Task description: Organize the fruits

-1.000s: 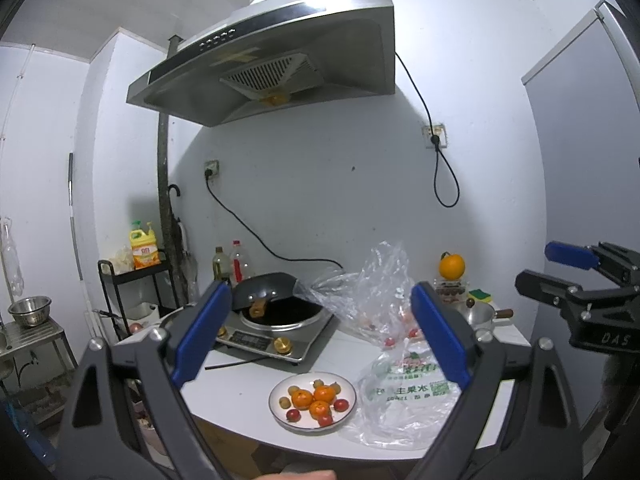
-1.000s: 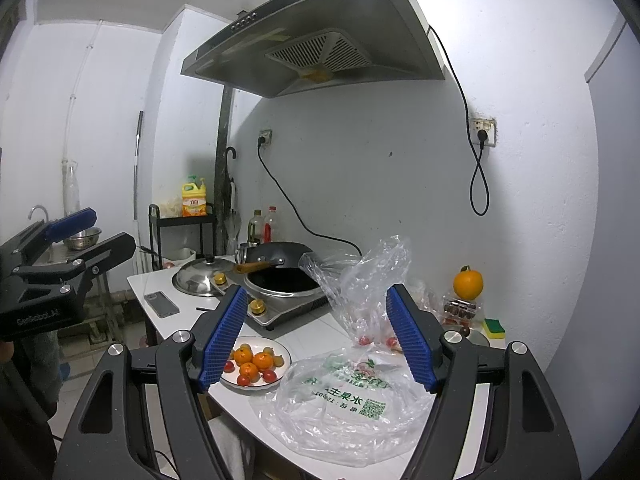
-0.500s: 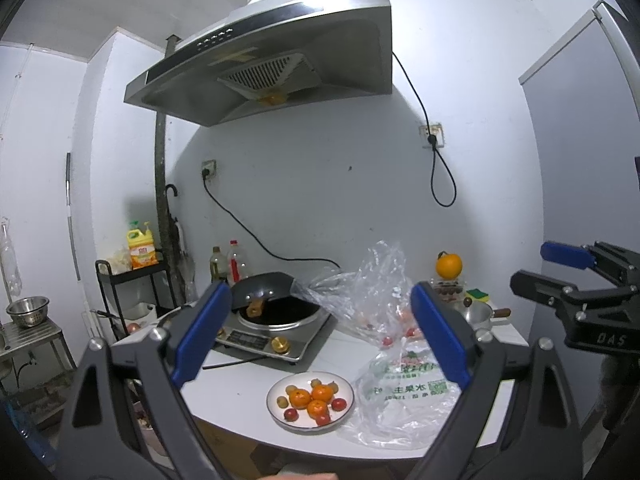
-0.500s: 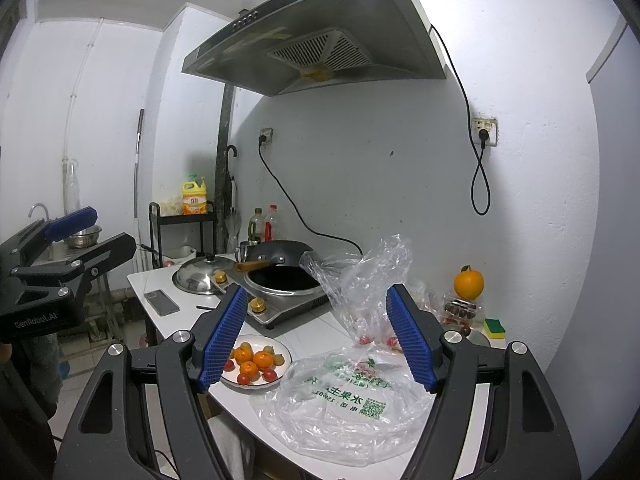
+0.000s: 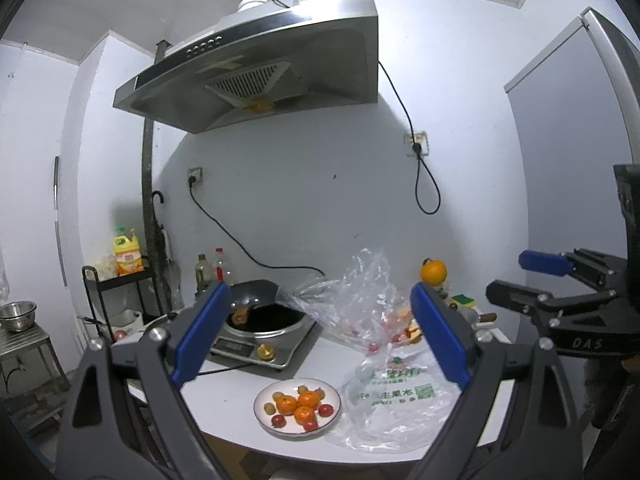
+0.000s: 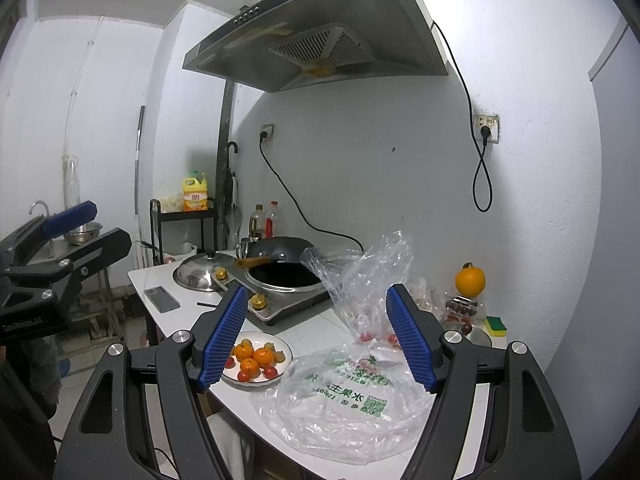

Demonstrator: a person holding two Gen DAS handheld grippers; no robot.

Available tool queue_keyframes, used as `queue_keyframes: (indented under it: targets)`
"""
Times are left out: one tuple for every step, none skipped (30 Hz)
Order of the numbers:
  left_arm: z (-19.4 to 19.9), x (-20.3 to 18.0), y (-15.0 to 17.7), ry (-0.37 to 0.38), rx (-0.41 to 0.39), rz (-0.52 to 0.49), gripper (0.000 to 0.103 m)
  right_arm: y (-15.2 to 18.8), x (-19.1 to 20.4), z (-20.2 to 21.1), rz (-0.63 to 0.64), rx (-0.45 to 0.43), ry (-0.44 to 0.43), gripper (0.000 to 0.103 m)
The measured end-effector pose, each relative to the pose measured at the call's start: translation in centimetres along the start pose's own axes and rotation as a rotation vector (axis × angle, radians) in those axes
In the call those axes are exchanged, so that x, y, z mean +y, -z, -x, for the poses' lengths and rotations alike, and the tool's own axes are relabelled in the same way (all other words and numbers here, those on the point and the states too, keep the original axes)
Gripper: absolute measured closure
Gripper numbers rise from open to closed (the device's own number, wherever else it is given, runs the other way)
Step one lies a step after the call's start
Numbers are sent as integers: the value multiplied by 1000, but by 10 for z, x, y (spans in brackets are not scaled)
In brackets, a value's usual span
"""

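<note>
The left tongs [image 5: 320, 336] are seen held wide apart with nothing between the blue pads; the right tongs [image 6: 316, 336] are likewise spread and empty; both are kept in the air short of the white tabletop [image 5: 236, 396]. A round white plate [image 5: 297, 406] of small orange, red and greenish fruits [image 5: 306, 399] is set near the tabletop's front edge; a crumpled clear plastic bag with green print [image 6: 352, 396] is laid just beside it; further small red fruits [image 6: 366, 337] are seen through a second clear plastic bag [image 6: 360, 276] standing behind; a large orange [image 6: 470, 280] is perched by the wall; a black wok on a steel induction cooker [image 6: 286, 270] is placed at the back.
</note>
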State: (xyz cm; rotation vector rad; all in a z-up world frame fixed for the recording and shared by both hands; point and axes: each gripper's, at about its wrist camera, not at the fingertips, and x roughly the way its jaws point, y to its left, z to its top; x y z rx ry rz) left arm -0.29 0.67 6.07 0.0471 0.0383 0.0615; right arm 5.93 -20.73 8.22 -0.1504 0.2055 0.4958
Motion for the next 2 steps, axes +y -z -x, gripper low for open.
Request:
queue_keyframes:
  targets:
    - [-1, 0, 0, 1, 4, -2, 10, 1, 0, -1, 0, 3, 0, 28]
    - [-2, 0, 1, 0, 10, 0, 10, 2, 0, -1, 1, 5, -1, 28]
